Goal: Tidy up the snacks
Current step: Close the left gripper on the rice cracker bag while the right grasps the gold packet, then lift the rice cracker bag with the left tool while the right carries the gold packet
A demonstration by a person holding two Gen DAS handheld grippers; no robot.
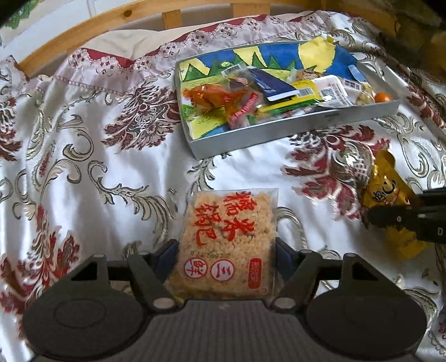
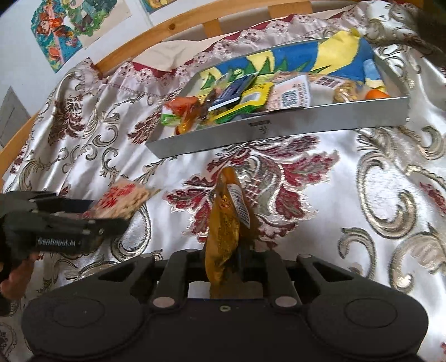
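Note:
My left gripper (image 1: pixel 227 250) is shut on a clear pack of rice crackers (image 1: pixel 225 239) with red print, held flat above the bedspread. It also shows in the right wrist view (image 2: pixel 120 204) at the left. My right gripper (image 2: pixel 231 256) is shut on a gold snack packet (image 2: pixel 225 236), held on edge; the same packet shows in the left wrist view (image 1: pixel 387 195) at the right. Ahead of both grippers lies a shallow silver tray (image 1: pixel 292 131) (image 2: pixel 278 131) with a blue, yellow and green liner. It holds several wrapped snacks.
A white satin bedspread (image 1: pixel 92 156) with red and silver flowers covers the bed. A wooden bed rail (image 1: pixel 83 25) curves behind the tray. A small orange fruit (image 2: pixel 376 94) sits in the tray's right corner. Pictures (image 2: pixel 61 30) hang on the wall.

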